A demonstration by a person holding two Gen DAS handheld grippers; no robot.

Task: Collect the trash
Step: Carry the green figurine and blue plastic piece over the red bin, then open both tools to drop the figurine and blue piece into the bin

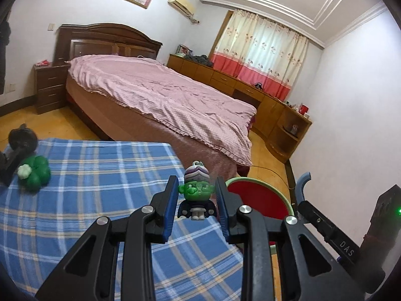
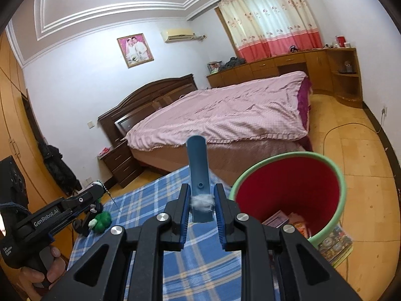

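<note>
Your left gripper (image 1: 196,195) pinches a small green-faced toy figure (image 1: 196,193) upright between its pads, above the blue plaid cloth (image 1: 100,175). Your right gripper (image 2: 201,205) clamps a blue plastic scoop (image 2: 198,173) with grey fluff, and the red bin (image 2: 288,190) sits just to its right.

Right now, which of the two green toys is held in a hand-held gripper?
The small green-faced figure with the striped purple cap, clamped in the left hand-held gripper. The green clover-shaped toy lies loose on the plaid cloth.
</note>
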